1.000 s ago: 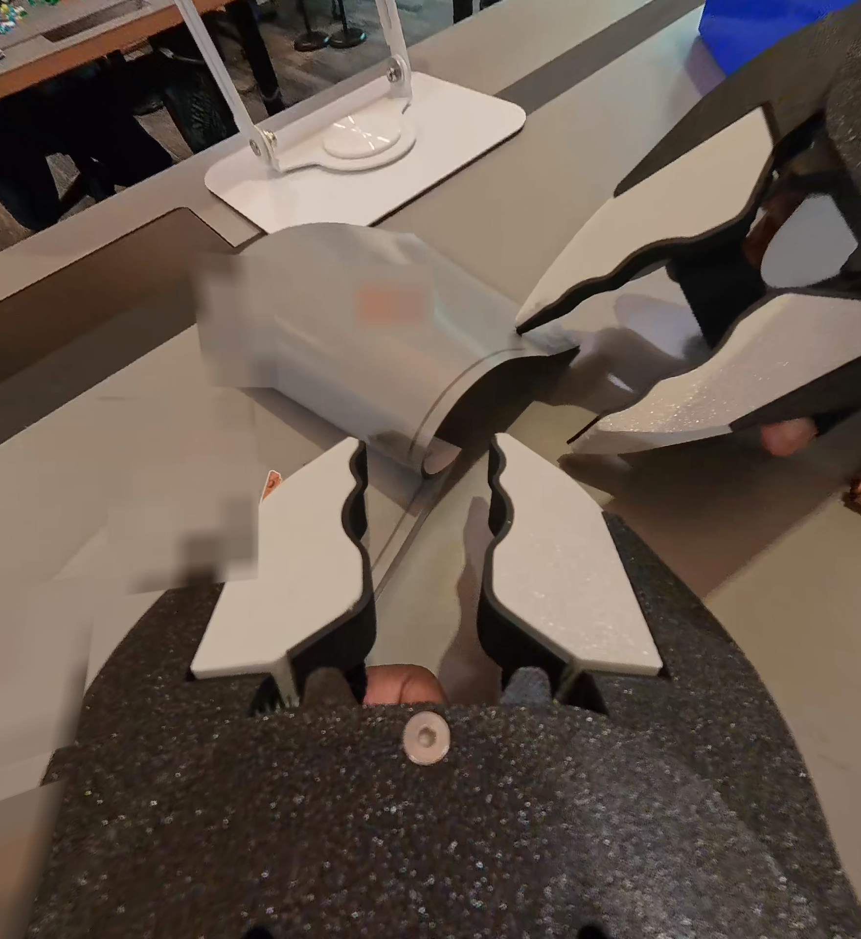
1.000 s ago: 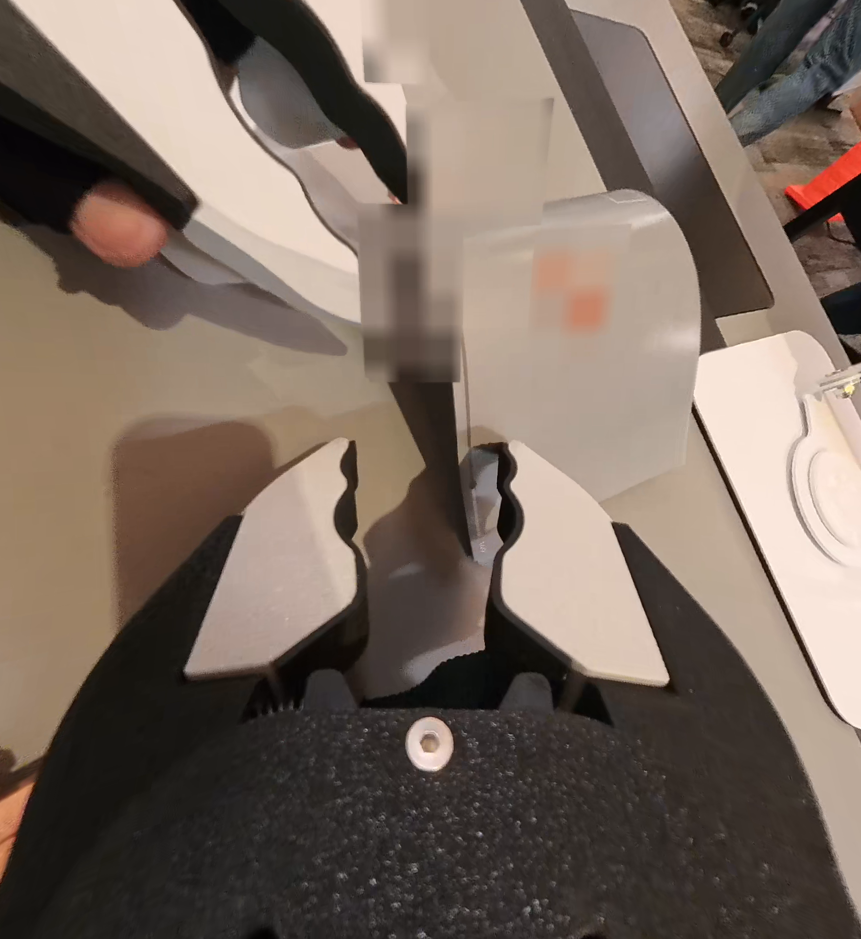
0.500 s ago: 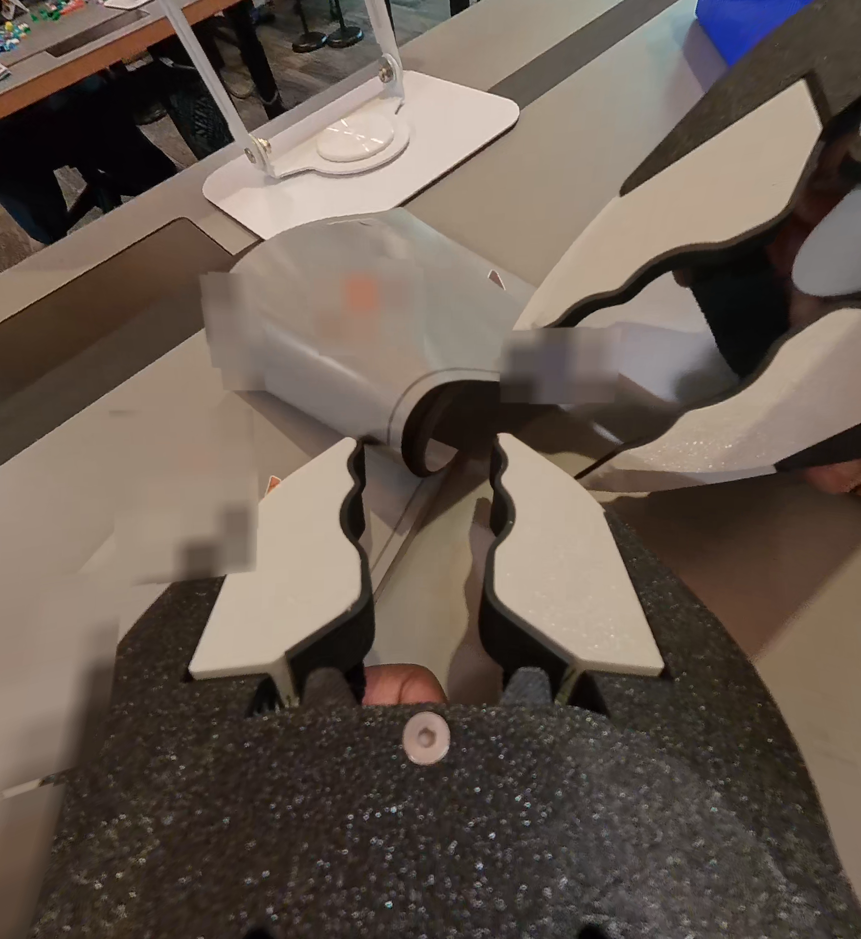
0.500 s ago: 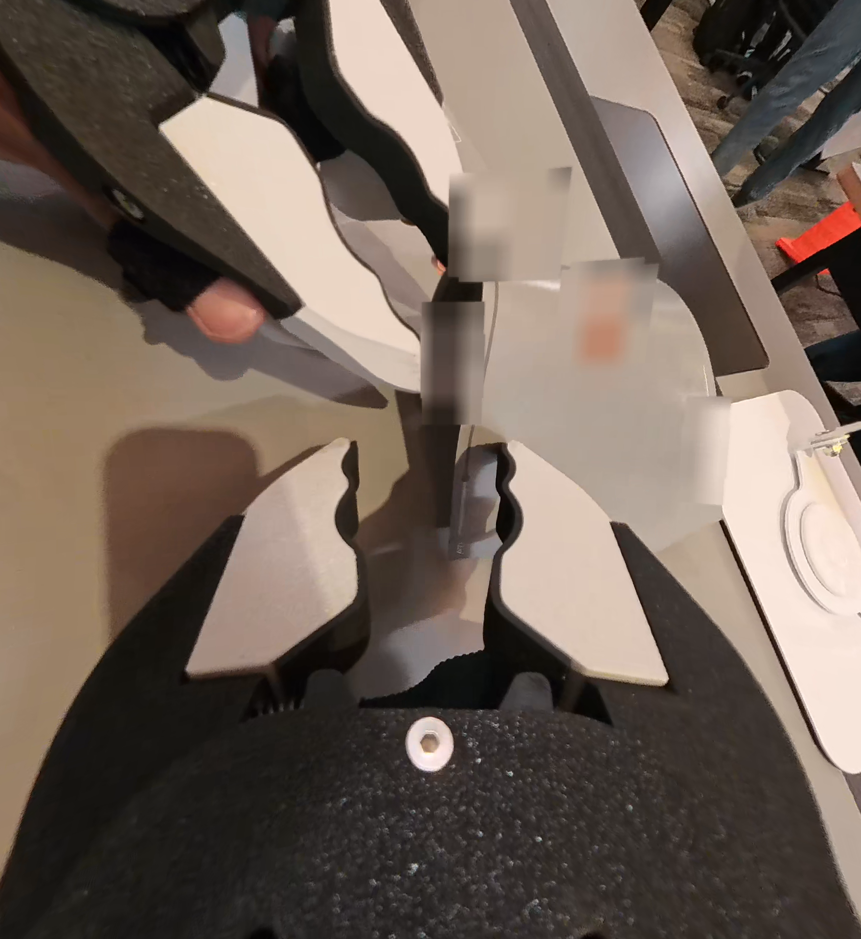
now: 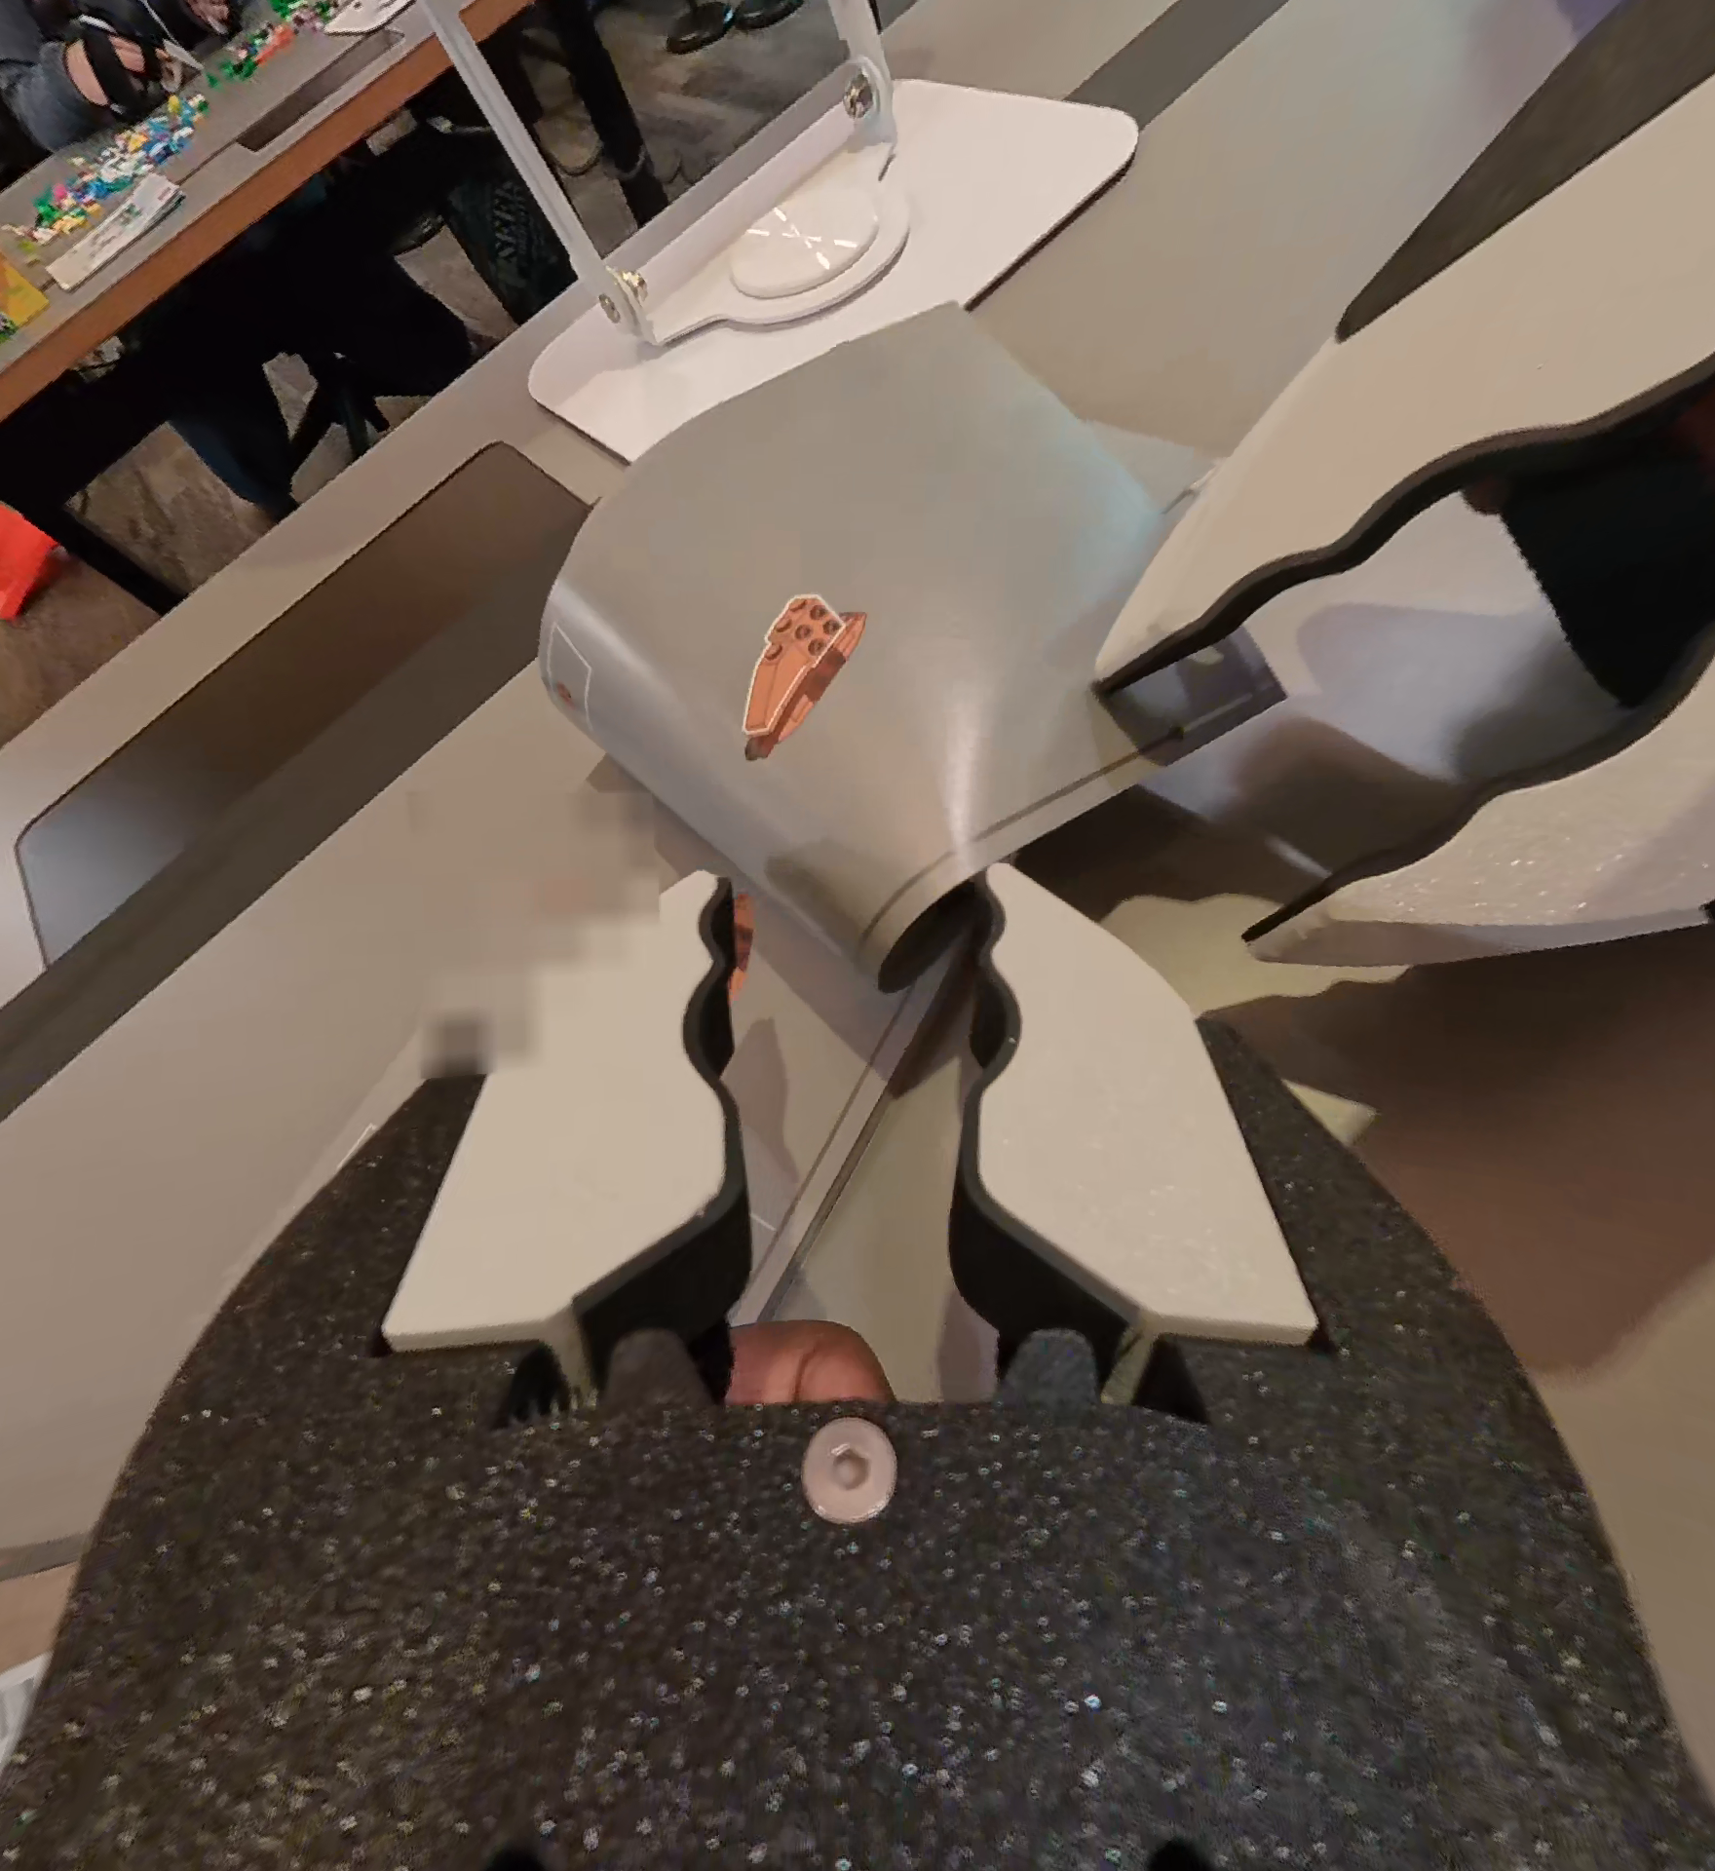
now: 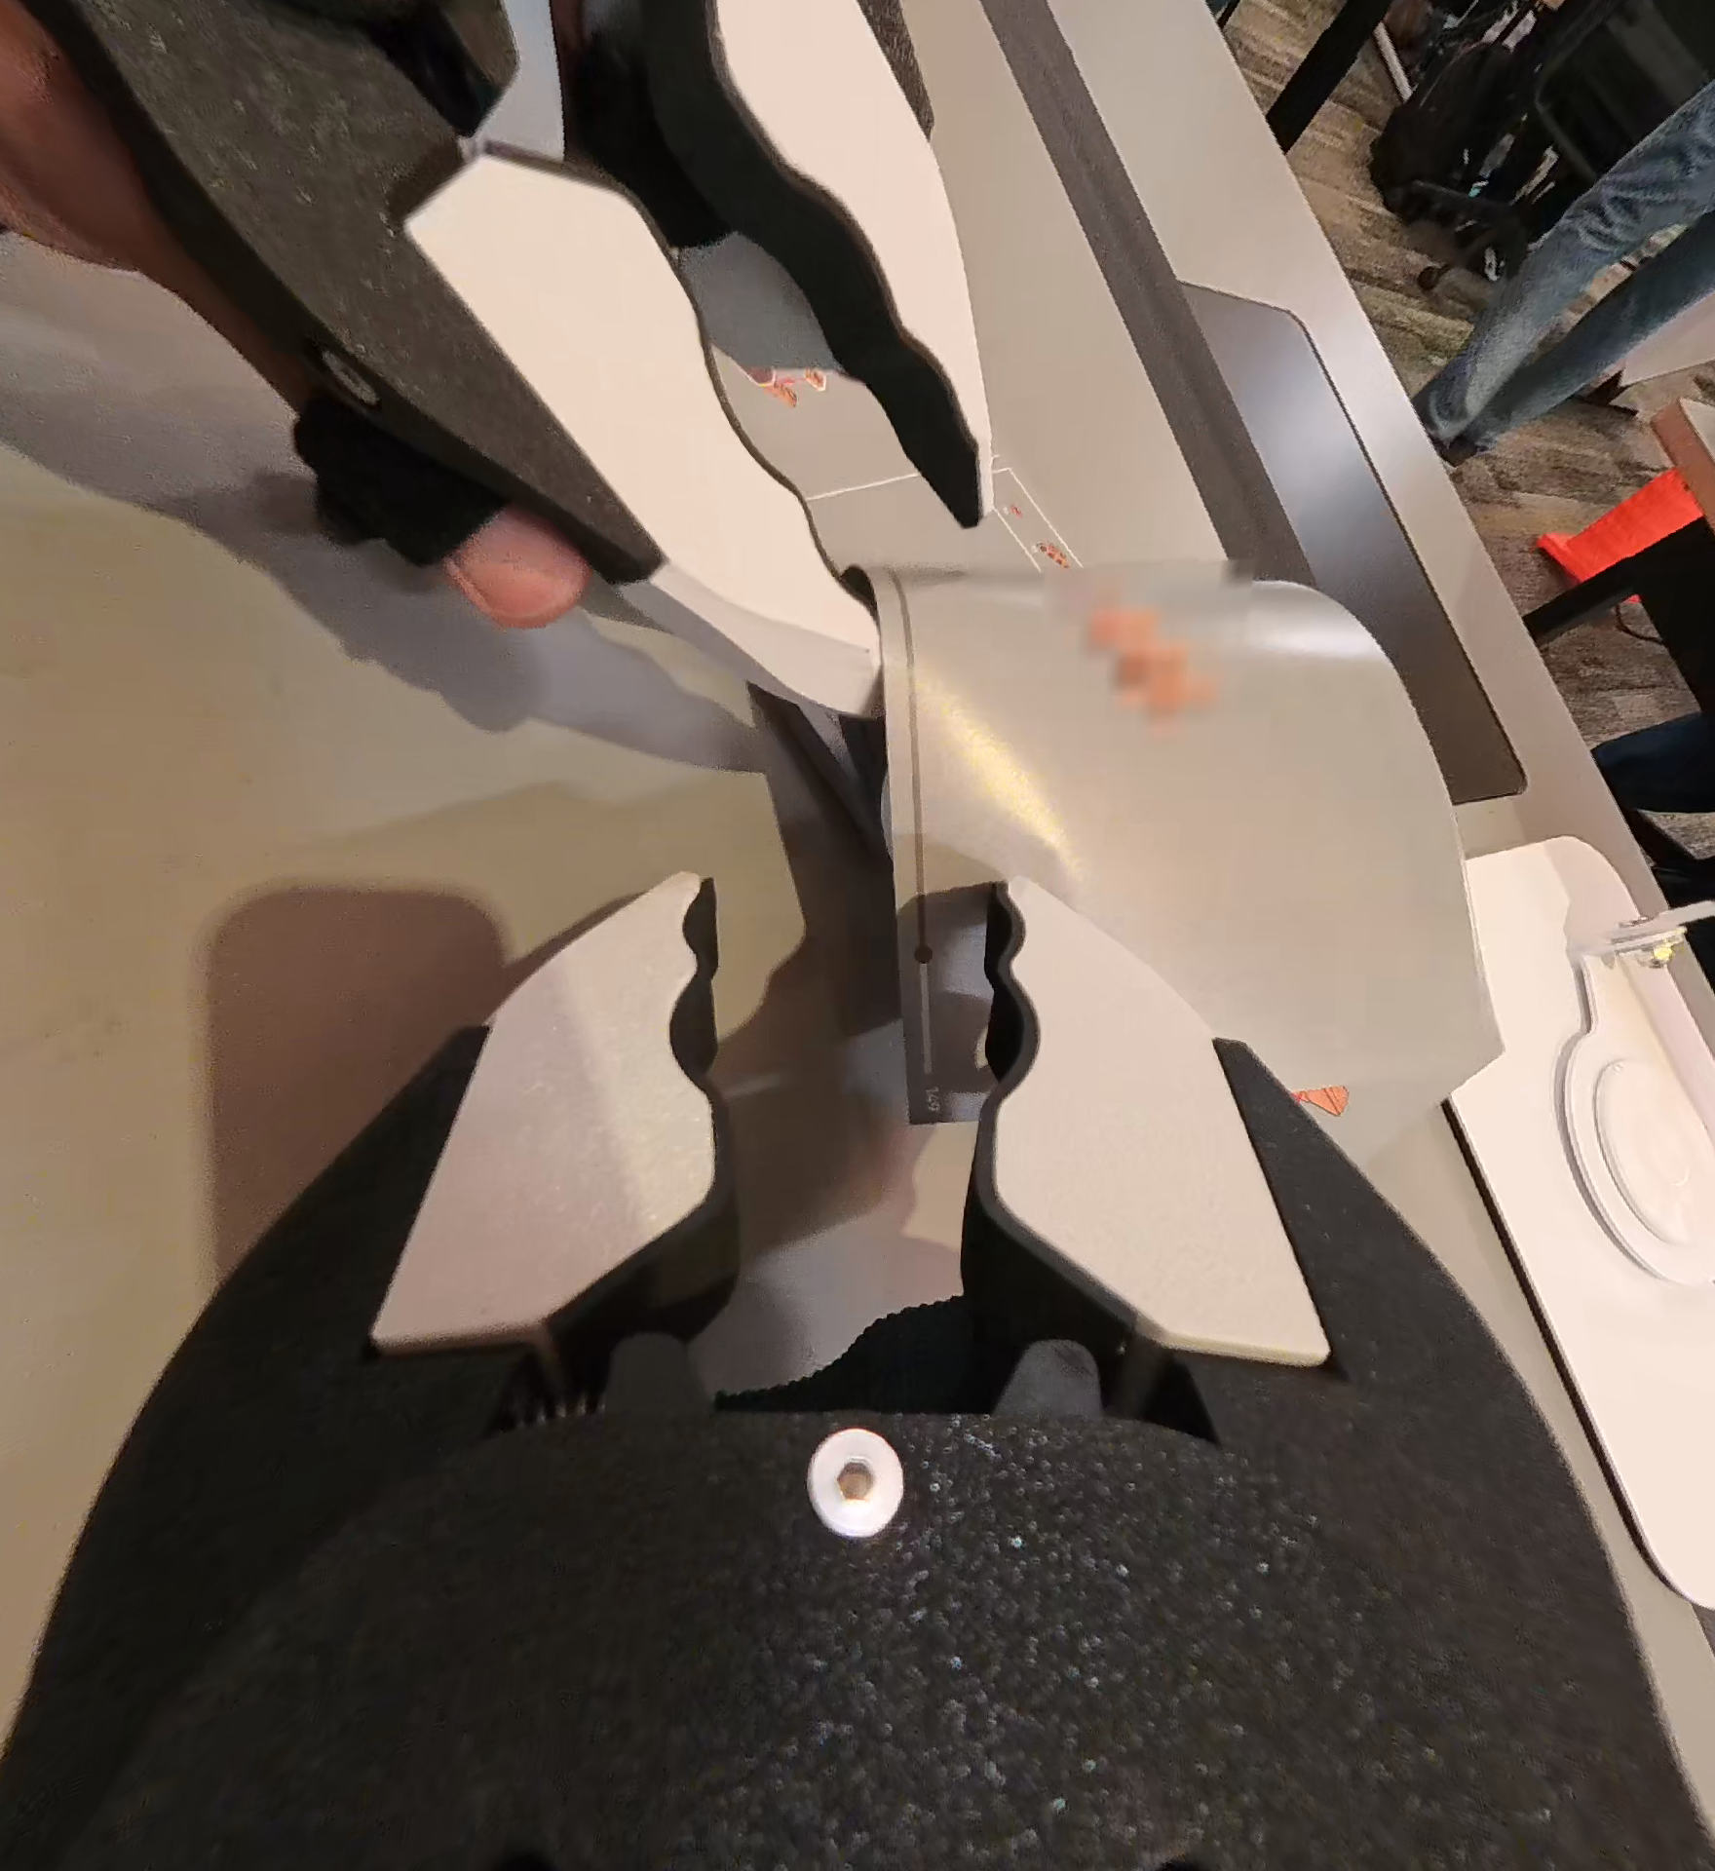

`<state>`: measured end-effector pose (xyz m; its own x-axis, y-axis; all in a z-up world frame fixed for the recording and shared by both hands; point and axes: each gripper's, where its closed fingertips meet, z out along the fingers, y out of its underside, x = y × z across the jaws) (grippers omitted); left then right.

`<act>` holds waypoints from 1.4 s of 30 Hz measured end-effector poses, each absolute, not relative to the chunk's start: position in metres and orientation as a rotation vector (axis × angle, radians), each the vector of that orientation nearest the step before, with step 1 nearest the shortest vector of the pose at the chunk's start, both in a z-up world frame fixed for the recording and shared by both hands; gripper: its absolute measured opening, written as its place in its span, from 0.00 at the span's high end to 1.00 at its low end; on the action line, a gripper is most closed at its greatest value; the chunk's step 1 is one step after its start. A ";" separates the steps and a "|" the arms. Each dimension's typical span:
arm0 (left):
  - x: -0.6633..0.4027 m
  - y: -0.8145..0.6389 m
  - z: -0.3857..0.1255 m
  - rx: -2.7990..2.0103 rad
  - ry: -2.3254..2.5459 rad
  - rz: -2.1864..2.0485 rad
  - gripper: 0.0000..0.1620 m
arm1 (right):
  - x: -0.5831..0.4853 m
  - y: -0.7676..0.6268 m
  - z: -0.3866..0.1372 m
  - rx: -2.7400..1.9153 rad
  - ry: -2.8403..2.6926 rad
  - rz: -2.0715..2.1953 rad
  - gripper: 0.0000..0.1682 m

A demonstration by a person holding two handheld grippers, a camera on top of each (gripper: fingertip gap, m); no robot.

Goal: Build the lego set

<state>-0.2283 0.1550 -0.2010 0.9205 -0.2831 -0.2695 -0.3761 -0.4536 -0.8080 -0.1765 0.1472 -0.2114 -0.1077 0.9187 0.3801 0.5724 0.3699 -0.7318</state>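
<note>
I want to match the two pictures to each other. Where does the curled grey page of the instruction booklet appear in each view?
Left wrist view: the curled page arches across the centre, above the left tool, bearing a small orange brick drawing.
Right wrist view: the same page sits right of centre, bending over the right tool's right finger.
Shared landmark: the white stand base, top centre in the left view, right edge in the right view.
</note>
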 end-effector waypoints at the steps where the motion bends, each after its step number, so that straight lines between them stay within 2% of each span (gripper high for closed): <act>1: -0.230 0.155 -0.201 -2.075 0.472 0.135 0.73 | -0.177 0.147 -0.210 -1.304 -1.790 0.523 0.70; 12: -0.252 0.152 -0.204 -2.142 0.299 0.184 0.77 | -0.176 0.163 -0.186 -1.246 -1.638 0.503 0.70; 19: -0.263 0.147 -0.208 -2.197 0.169 0.075 0.77 | -0.160 0.201 -0.210 -1.417 -1.617 0.346 0.70; 29: -0.273 0.139 -0.219 -2.282 0.125 -0.003 0.76 | -0.151 0.209 -0.231 -1.516 -1.654 0.332 0.70; 42: -0.281 0.092 -0.229 -2.495 0.364 -0.089 0.74 | -0.149 0.212 -0.234 -1.562 -1.622 0.401 0.71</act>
<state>-0.2811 0.0921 -0.2290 0.9600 -0.2792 -0.0202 -0.2382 -0.7771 -0.5826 -0.1489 0.2120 -0.2343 0.1159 0.9345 0.3365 0.6704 0.1764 -0.7208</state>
